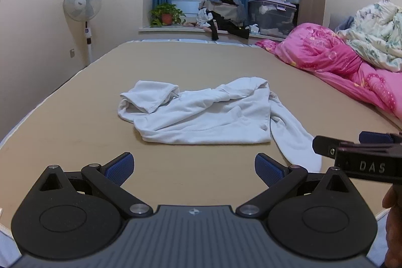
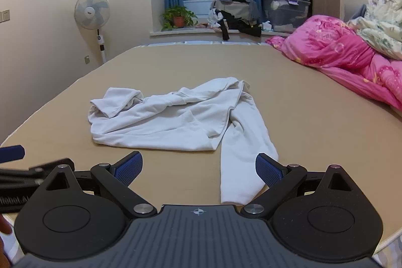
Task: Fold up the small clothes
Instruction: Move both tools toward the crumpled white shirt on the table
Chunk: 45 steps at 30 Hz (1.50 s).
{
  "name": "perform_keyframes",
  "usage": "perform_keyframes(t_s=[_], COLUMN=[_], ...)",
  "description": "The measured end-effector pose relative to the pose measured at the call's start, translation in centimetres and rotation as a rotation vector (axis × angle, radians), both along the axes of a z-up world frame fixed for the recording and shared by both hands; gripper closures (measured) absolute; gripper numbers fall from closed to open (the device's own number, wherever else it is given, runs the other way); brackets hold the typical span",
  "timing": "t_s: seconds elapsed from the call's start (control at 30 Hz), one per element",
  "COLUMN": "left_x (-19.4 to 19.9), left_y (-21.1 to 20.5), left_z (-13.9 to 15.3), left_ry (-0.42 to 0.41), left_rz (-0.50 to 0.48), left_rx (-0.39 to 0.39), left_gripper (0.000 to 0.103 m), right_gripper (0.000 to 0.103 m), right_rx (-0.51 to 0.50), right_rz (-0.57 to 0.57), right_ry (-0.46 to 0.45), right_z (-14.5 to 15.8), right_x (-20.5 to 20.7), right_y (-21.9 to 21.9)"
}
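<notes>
On the bed (image 1: 75, 122) we see a crumpled white hoodie (image 1: 201, 117), one sleeve extended; both tools, left (image 1: 194, 168) and right (image 2: 199, 168), spread, empty.

Your white hoodie (image 2: 176, 117) hides its own left sleeve under bunched folds, and the cuff end slips behind the right gripper (image 2: 198, 168). Your hand (image 1: 393, 222) is cut off at the frame's edge, and the shelf labels are too small to read
</notes>
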State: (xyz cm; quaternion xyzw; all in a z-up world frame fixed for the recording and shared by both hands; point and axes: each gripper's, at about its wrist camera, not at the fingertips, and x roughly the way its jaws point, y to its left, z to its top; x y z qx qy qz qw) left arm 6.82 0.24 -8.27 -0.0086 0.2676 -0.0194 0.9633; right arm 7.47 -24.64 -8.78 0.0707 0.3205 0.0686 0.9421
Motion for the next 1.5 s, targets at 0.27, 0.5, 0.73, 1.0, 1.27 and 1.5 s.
perform_keyframes(t_s=[0.27, 0.5, 0.73, 1.0, 1.27, 1.5], left_x=[-0.5, -1.2, -1.5, -1.3, -1.6, -1.6], left_y=[-0.3, -1.2, -1.1, -0.4, -0.8, -0.7], left_z=[0.7, 0.0, 0.0, 0.0, -0.1, 0.0], left_ry=[0.001, 0.000, -0.010, -0.009, -0.024, -0.021], left_rz=[-0.011, 0.010, 0.013, 0.026, 0.025, 0.022], left_rx=[-0.021, 0.034, 0.017, -0.021, -0.006, -0.005], left_gripper=[0.000, 0.000, 0.001, 0.001, 0.001, 0.001], right_gripper=[0.007, 0.013, 0.014, 0.014, 0.017, 0.017], right_rx=[0.002, -0.001, 0.004, -0.029, -0.037, -0.036], right_rz=[-0.008, 0.006, 0.031, 0.049, 0.039, 0.039], right_ry=[-0.032, -0.053, -0.045, -0.052, -0.041, -0.033], right_z=[0.3, 0.6, 0.6, 0.5, 0.3, 0.1], right_x=[-0.6, -1.0, -1.1, -1.3, -1.1, -0.8], right_y=[-0.2, 0.3, 1.0, 1.5, 1.7, 1.8])
